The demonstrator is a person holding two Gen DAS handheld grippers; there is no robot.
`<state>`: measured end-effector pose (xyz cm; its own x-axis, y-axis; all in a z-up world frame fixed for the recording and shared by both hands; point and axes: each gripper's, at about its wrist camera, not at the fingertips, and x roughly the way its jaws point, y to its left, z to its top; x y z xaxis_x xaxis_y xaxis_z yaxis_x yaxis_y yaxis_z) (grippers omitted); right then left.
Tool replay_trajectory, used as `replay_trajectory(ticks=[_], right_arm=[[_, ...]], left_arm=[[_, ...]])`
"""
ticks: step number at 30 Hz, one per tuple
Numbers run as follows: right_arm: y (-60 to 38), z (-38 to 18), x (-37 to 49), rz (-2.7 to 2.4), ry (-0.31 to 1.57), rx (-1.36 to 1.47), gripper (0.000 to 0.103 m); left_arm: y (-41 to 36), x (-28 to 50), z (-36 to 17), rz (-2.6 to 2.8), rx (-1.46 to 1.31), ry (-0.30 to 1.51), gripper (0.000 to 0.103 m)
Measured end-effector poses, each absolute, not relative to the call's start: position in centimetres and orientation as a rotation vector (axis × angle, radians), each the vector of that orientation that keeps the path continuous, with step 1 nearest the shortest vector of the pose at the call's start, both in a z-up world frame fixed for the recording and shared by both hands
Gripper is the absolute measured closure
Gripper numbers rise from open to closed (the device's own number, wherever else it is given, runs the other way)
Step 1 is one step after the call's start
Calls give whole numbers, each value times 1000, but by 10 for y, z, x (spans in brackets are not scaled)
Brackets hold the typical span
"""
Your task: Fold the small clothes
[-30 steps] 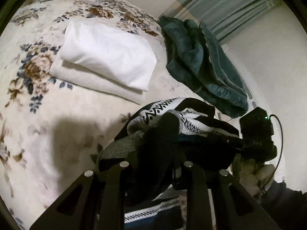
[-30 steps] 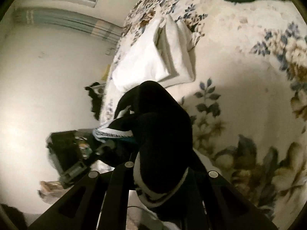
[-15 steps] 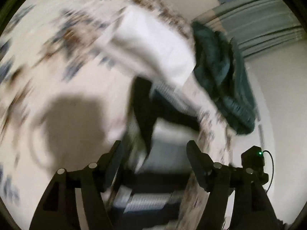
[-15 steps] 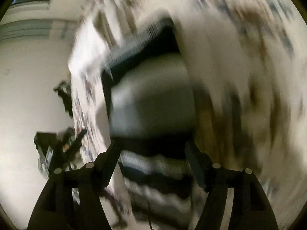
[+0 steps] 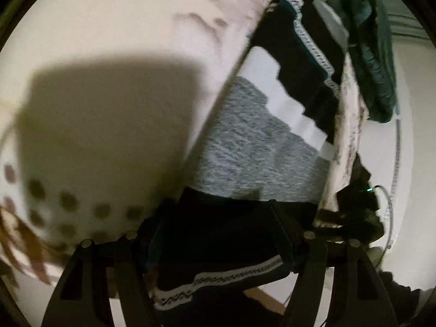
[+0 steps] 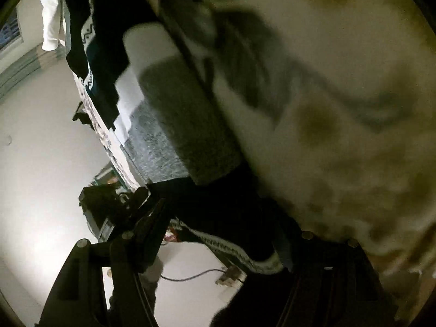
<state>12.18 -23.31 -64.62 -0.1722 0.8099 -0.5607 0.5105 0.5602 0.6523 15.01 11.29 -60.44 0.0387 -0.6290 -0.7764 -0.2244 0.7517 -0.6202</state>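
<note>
The floral bed (image 5: 114, 62) fills the left. The left gripper (image 5: 218, 245) hangs with jaws apart over the near black hem of the patterned sweater (image 5: 256, 150), spread flat; the right gripper (image 6: 218, 234), jaws also apart, straddles the same hem.

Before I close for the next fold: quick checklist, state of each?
1. Left tongs open: ok.
2. Right tongs open: ok.
3. Sweater spread flat on bed: ok.
4. Patterned hem lies between the fingers of both tongs: ok.
5. Sleeves laid straight: cannot tell, out of view.
6. Images sharp enough to aim: not ok, both views blurred.
</note>
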Motion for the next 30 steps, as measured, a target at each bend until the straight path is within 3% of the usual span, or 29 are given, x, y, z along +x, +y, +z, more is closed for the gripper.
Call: replay_trajectory(ticks=[2,3,4,5,6,11,21,30], right_arm=[[-224,-650,116,394,1817,1090,31],[-219,-649,115,400,1799,1088,32],[-215,-647,115,396,1783,1073,54],[-213,-645,112,384,1782,1049,80],[-210,-645,110,379,1787,1036,92],[-216,-630,89,324,1745,1064,94],[-236,-606,39,342,1803,1074,94],[-237,-546,101,471,1662,1183,92]], left_arm=[[103,151,-599,-377,-714,1494,39],[97,153,-597,-382,-690,1479,62],[86,153,-594,-387,-635,1481,86],[82,155,-593,-378,-608,1486,93],[82,153,-591,-364,-600,1473,94],[84,139,-572,-343,-618,1418,94],[80,104,-561,-405,-656,1502,94],[99,155,-522,-411,-841,1402,94]])
